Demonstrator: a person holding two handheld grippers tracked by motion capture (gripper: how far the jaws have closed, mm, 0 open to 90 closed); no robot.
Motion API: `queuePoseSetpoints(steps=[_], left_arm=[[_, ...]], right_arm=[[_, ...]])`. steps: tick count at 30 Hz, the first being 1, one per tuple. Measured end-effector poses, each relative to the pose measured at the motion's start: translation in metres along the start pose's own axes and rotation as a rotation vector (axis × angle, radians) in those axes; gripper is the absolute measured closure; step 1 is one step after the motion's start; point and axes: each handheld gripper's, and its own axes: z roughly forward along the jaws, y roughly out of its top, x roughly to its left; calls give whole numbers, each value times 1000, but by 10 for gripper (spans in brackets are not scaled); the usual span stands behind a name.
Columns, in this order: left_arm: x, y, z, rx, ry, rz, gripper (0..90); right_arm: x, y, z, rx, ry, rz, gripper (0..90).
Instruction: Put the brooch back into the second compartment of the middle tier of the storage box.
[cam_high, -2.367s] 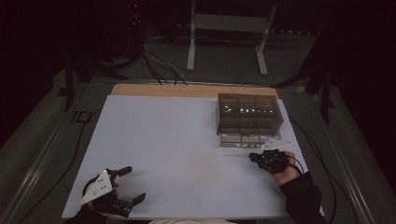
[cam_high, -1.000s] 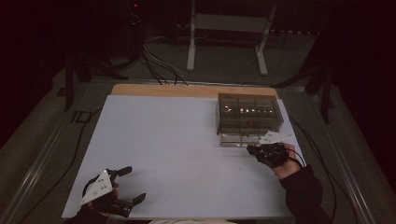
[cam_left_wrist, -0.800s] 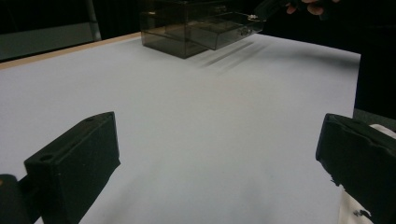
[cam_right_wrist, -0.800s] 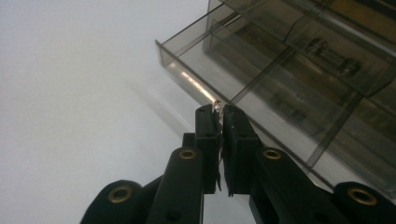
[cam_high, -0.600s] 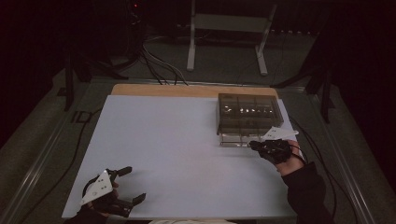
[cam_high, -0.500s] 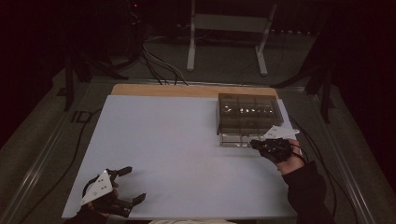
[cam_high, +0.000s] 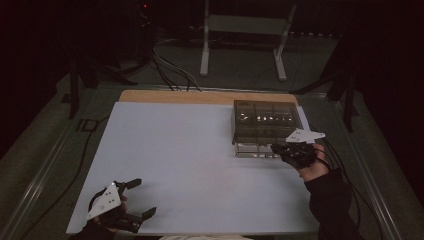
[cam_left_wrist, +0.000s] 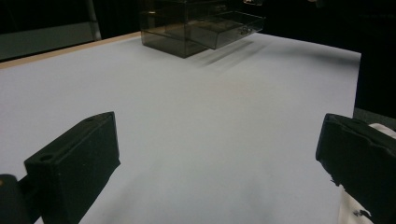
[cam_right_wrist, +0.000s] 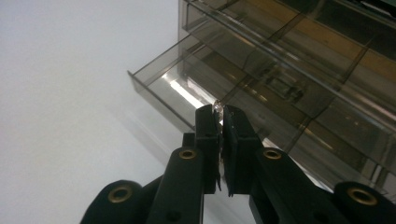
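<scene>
Jaws of the right gripper (cam_right_wrist: 219, 116) pinch the clear handle (cam_right_wrist: 217, 108) of the smoky transparent plastic drawer (cam_right_wrist: 187, 88), apparently to slide it; the left gripper (cam_high: 135, 200) gapes empty.

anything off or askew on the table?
One thing: the bottom drawer of the clear drawer box stands pulled out, with the right claw shut on its small clear handle. No spill or damage visible. The left claw rests open at the near left of the white mat.
</scene>
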Motion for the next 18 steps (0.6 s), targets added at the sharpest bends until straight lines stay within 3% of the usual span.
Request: queuePoseSetpoints(steps=[18], left_arm=[[0, 0, 0, -2, 0, -1, 5]], right_arm=[[-21, 9, 15, 27, -15, 48, 860]])
